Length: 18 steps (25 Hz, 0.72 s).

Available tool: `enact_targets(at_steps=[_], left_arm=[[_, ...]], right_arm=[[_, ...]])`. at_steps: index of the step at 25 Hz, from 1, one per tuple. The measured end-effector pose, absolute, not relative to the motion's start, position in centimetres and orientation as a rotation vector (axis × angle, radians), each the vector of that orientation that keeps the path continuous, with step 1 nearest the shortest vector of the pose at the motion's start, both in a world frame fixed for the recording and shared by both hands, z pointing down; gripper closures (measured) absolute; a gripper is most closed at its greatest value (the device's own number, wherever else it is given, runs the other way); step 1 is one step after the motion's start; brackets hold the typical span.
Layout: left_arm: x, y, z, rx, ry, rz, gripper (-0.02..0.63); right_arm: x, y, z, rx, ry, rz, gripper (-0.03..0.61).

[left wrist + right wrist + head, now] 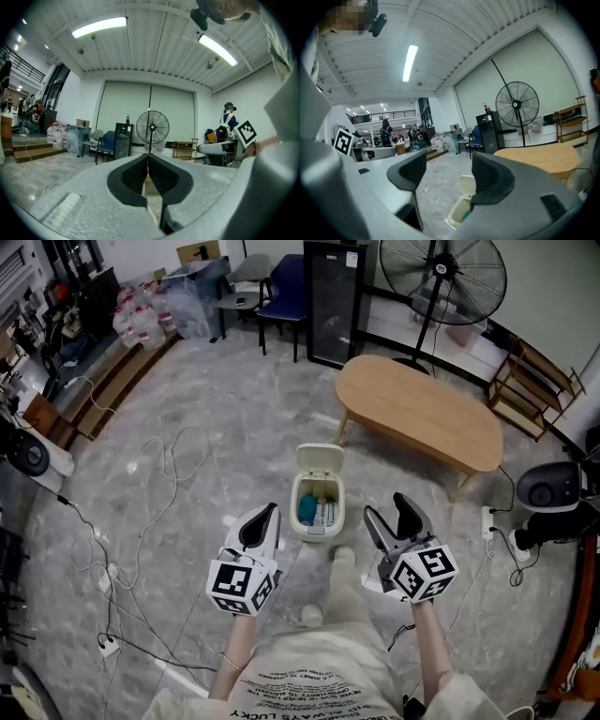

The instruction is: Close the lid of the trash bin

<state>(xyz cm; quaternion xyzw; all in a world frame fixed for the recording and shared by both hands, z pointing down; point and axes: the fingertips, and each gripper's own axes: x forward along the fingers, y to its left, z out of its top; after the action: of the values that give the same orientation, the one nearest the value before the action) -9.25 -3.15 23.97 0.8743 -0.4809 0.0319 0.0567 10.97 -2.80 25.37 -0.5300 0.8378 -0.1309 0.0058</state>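
Bright ceiling tubes (99,27); fisheye edges, perhaps slightly soft.

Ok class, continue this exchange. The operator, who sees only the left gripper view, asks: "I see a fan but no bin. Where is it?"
Observer: The bin stands straight ahead, just this side of the table.
Operator: Is it shut?
Observer: No. The lid is up, leaning back toward the table.
Operator: And the right gripper?
Observer: The right gripper is empty, with its jaws apart. Its view shows the bin between them.
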Motion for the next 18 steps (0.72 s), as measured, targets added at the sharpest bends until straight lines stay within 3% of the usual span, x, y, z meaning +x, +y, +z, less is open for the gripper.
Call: enact_targets(at_steps=[18], left_arm=[[-6.8,-17.9,28.7,2.431,-1.556,0.153,0.591]], right_arm=[[11.1,-21.6,31.1,-1.436,2.945,-0.510,0.287]])
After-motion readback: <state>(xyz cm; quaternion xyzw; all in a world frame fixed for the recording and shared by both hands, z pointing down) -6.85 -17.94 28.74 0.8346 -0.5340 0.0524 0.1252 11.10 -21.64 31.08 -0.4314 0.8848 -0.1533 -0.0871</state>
